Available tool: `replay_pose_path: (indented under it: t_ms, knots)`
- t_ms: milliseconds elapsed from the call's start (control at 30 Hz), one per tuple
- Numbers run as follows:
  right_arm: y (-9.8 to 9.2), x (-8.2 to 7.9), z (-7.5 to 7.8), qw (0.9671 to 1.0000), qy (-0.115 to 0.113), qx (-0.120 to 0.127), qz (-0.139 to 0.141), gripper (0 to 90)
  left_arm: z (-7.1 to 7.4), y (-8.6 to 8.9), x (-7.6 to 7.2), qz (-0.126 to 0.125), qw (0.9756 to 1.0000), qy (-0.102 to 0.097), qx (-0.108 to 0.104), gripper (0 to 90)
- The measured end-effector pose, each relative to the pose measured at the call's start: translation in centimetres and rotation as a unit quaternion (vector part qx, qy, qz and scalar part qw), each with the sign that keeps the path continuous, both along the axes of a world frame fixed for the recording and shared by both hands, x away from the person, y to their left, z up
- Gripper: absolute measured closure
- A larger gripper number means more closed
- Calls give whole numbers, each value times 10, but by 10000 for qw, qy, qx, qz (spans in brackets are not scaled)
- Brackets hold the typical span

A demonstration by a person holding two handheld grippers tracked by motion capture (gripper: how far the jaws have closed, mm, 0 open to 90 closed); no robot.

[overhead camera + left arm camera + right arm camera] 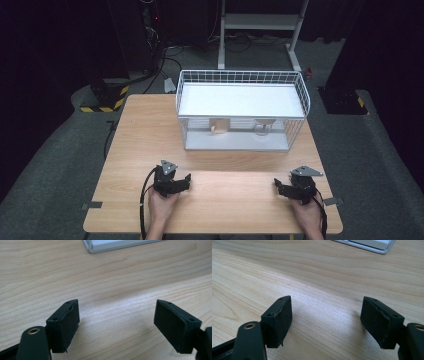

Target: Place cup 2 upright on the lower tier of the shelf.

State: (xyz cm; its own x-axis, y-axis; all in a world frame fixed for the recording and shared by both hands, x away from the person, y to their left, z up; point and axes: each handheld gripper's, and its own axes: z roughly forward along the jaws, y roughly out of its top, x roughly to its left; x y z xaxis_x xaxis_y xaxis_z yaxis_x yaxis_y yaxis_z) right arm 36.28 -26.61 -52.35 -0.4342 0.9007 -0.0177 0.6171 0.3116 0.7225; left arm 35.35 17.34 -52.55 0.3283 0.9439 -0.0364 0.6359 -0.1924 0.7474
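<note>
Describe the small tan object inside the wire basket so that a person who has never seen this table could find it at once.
On the far half of the wooden table stands a white wire basket with a raised white shelf. Under that shelf, behind the front wires and left of centre, sits the small tan object. It looks blocky and solid, while its only neighbour, the pale ring-shaped piece to its right, is round.

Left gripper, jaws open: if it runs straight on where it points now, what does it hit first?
Likely the bare tabletop: the left gripper tilts down over wood with nothing between its jaws. Beyond that, the white wire basket; depth is unclear.
</note>
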Motion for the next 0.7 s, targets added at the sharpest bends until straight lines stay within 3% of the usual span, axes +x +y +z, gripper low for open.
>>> replay_pose_path:
  t_ms: [200, 267, 700]
  knots:
    - [0, 0, 0, 10000, -1, 0, 1, 257, -2, -1, -1, 61, 10000, -13, 51, 210]
    - [0, 0, 0, 10000, -1, 0, 1, 257, -2, -5, -1, 39, 9998, -15, 219, 210]
    - [0, 0, 0, 10000, 0, 0, -2, 257, -3, -5, -1, 11, 9998, -32, 214, 207]
